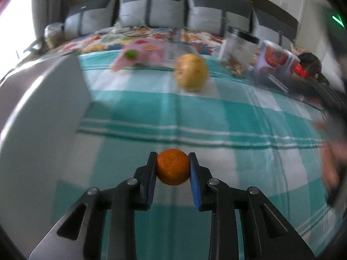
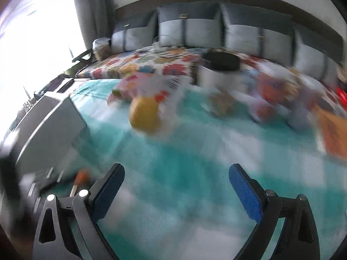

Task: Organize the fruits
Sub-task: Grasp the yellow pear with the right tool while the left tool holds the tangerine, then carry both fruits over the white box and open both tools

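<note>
Your left gripper (image 1: 173, 156) clamps an orange (image 1: 172, 166) at lower centre; your right gripper (image 2: 176, 170) gapes empty, an apple (image 2: 144, 114) upper left.

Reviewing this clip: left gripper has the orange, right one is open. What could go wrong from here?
1. The orange is pinched only near the tips of the left gripper; it might slip out on a fast move.
2. The white box stands close on the left; a swing could clip it.
3. The right gripper view is blurred, so it may bump the yellow fruit.
</note>
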Motion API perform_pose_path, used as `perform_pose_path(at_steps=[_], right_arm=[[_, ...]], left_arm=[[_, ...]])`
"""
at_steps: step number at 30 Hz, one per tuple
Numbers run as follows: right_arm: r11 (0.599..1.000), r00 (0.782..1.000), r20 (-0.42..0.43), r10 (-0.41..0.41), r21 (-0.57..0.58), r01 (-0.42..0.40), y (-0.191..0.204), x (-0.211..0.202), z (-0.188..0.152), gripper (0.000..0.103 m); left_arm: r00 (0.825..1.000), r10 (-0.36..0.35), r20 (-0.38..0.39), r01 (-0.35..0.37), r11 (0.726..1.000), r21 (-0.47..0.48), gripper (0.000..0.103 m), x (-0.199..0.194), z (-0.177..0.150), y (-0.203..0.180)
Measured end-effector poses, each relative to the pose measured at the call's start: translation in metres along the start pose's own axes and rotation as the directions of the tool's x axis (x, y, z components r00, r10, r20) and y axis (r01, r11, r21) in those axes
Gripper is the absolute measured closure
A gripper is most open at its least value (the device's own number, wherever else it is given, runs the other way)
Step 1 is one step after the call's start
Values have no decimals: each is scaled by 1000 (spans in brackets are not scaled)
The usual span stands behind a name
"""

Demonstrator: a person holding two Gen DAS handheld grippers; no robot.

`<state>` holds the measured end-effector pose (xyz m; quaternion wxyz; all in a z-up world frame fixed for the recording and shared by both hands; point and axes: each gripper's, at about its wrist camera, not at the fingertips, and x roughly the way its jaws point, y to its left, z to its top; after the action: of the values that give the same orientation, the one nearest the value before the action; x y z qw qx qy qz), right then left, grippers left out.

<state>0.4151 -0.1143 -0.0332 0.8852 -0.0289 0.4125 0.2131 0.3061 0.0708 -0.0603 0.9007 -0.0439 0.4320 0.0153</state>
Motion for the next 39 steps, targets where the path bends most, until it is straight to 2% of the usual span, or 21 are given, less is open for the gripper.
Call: perform_pose_path(at_steps=[3, 5, 8, 9, 11, 12, 15, 19, 21, 24, 26, 28, 29, 31, 33, 37, 39], right_arm=[[999, 998, -51, 24, 46, -21, 18, 58, 48, 6], [997, 994, -108, -3, 77, 11, 29, 92, 69, 6], [993, 981, -188, -51, 93, 69, 40, 124, 83, 6], [992, 976, -207, -67, 95, 88, 41, 130, 85, 9], [987, 966, -245, -81, 112, 111, 39, 138, 85, 28], [988, 967, -253, -40, 133, 76, 37, 138, 84, 50], [988, 964, -263, -45, 132, 82, 36, 123, 78, 51], [987, 963, -264, 47, 159, -4, 30, 82, 54, 51], [981, 958, -266, 110, 183, -62, 30, 55, 39, 51], [960, 938, -258, 230, 218, -175, 39, 5, 19, 51], [945, 924, -243, 294, 216, -244, 56, -24, 14, 51], [925, 904, -225, 364, 203, -322, 84, -46, 19, 51], [913, 891, -217, 400, 178, -366, 106, -56, 24, 51], [891, 865, -211, 454, 117, -439, 151, -69, 34, 51], [862, 837, -221, 501, 47, -504, 206, -73, 42, 51], [844, 823, -271, 499, -62, -532, 291, -53, 37, 51], [850, 832, -308, 461, -115, -514, 324, -34, 26, 51]], left_arm=[[999, 42, -5, -42, 999, -1, 75, -6, -4, 12], [998, 59, -8, -59, 998, -11, 75, -7, -5, 18], [998, 62, -22, -63, 997, -37, 75, -6, -4, 26], [998, 61, -24, -62, 997, -43, 75, -7, -3, 28], [998, 56, -22, -57, 997, -48, 75, -9, -1, 28], [998, 54, -19, -55, 997, -50, 75, -12, 0, 28], [999, 47, -9, -47, 997, -53, 75, -23, 1, 28], [1000, 2, -6, -3, 997, -79, 75, -42, -2, 33], [994, -108, -16, 105, 984, -147, 75, -67, -7, 45], [977, -213, 15, 211, 955, -206, 75, -120, -15, 64], [973, -226, 57, 233, 946, -225, 75, -158, -17, 82], [976, -190, 103, 210, 946, -246, 75, -192, -17, 108], [982, -150, 119, 177, 946, -271, 75, -207, -17, 128], [989, -76, 124, 111, 947, -302, 75, -214, -17, 154], [996, 13, 91, 19, 938, -346, 75, -205, -18, 187], [995, 101, -6, -95, 913, -397, 75, -174, -30, 229], [990, 126, -57, -139, 901, -411, 73, -160, -38, 240]])
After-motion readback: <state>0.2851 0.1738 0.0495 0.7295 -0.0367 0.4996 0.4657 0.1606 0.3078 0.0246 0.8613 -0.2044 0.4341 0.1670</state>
